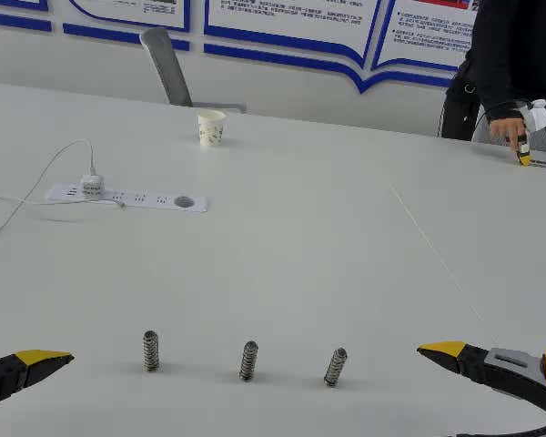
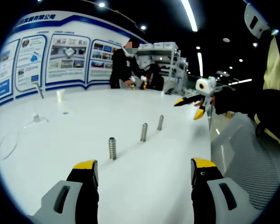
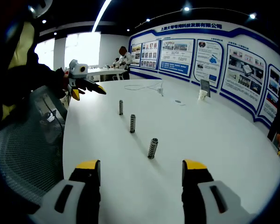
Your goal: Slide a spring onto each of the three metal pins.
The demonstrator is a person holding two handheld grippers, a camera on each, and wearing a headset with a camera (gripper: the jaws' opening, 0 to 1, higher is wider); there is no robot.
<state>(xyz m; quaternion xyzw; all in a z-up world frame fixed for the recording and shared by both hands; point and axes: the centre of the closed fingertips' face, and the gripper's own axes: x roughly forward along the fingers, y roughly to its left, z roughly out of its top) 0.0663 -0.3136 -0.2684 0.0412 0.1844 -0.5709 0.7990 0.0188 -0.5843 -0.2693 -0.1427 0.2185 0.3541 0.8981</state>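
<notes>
Head view: three springs are shown standing in a row on the white table (image 1: 328, 237), the middle spring (image 1: 248, 360) taken as reference. The left spring (image 1: 151, 350) and the slightly tilted right spring (image 1: 336, 367) are set to either side of it. The left gripper (image 2: 144, 164) is held well to its left, the right gripper (image 3: 141, 164) well to its right, each with jaws spread and empty. A power strip (image 1: 127, 197) and a paper cup (image 1: 211, 127) are seen beyond it, leftward

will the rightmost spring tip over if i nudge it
The rightmost spring already leans, so a light push would probably tip it. Down on the smooth table, its round coil would likely roll. Squeezed, it probably flexes.
</notes>
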